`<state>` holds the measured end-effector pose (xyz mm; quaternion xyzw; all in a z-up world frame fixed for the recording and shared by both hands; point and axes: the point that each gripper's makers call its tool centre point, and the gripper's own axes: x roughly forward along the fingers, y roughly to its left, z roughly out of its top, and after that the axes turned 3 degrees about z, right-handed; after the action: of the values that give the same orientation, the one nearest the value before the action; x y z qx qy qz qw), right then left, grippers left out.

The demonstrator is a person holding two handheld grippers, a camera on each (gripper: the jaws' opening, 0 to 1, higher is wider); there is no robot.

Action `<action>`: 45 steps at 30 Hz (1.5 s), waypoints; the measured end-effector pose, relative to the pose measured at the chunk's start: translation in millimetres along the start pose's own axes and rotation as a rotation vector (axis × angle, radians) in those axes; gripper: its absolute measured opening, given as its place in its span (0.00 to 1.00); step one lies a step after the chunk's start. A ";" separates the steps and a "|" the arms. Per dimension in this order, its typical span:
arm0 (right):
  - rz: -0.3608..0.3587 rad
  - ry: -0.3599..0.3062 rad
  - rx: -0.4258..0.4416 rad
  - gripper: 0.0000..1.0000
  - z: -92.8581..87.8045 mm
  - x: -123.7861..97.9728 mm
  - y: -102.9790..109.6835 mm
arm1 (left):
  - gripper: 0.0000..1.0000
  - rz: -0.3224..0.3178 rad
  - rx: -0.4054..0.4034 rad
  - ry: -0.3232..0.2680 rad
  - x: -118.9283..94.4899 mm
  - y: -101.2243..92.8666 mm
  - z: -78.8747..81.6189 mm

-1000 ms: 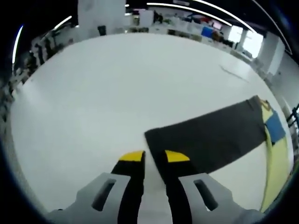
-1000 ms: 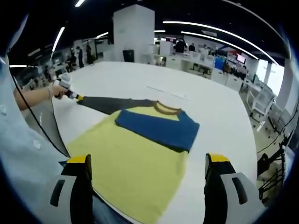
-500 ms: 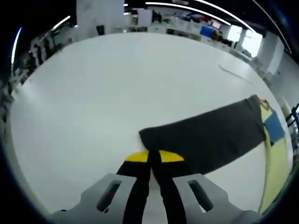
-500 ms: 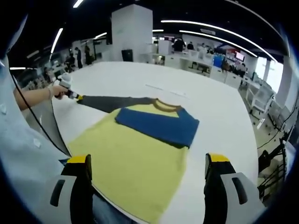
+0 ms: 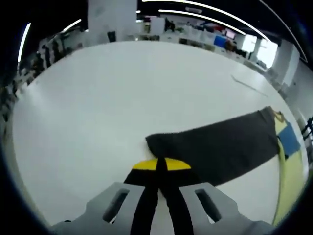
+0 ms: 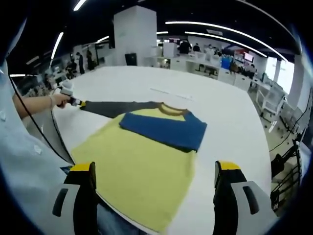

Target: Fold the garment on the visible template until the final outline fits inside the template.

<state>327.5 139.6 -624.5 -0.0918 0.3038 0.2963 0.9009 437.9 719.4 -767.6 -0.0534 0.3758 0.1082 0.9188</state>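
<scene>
The garment lies flat on the white table (image 6: 234, 122): a yellow body (image 6: 142, 164), a blue sleeve (image 6: 164, 128) folded across the chest, and a dark grey sleeve (image 6: 117, 107) stretched out to the left. My left gripper (image 5: 157, 164) is shut on the near edge of the dark grey sleeve (image 5: 215, 144) close to its cuff. In the right gripper view the left gripper (image 6: 78, 103) sits at the sleeve's end, held by a hand (image 6: 59, 99). My right gripper (image 6: 155, 169) stands open above the yellow hem with nothing between its fingers.
A thin pale strip (image 6: 171, 93) lies on the table beyond the collar. A person's light shirt (image 6: 19, 166) and a black cable (image 6: 41, 127) take up the left side of the right gripper view. Desks and chairs stand behind the table.
The left gripper's jaws, open one second ago, have shut on the grey sleeve near the cuff. The right gripper has stayed open and hardly moved.
</scene>
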 end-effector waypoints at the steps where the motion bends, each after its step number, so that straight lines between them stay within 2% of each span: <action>1: -0.002 0.000 -0.001 1.00 -0.6 -1.2 -0.5 | 0.00 0.011 -0.004 -0.008 0.0 -0.1 0.2; 5: -0.008 -0.006 0.008 1.00 -2.3 -4.6 -1.9 | 0.00 0.033 -0.045 -0.027 -2.8 -1.8 0.2; 9: -0.006 -0.001 0.008 1.00 -5.6 -6.5 -1.0 | 0.00 0.032 -0.051 -0.018 -5.6 -0.7 0.9; 14: -0.003 -0.002 0.002 1.00 -6.1 -7.6 -0.7 | 0.00 0.020 -0.085 -0.037 -12.9 0.4 5.9; 28: 0.022 -0.015 -0.029 1.00 -0.3 -5.5 2.0 | 0.00 -0.040 -0.056 -0.066 -24.8 -9.8 17.0; 39: 0.027 -0.016 -0.020 1.00 -5.3 -7.4 2.6 | 0.00 -0.067 -0.030 -0.089 -33.8 -22.4 30.5; 45: 0.027 -0.014 -0.018 1.00 -8.5 -8.7 1.7 | 0.00 -0.098 -0.017 -0.105 -40.4 -35.3 38.3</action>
<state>316.7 133.9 -626.1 -0.0938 0.2957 0.3117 0.8981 444.3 685.5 -711.4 -0.0738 0.3233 0.0690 0.9409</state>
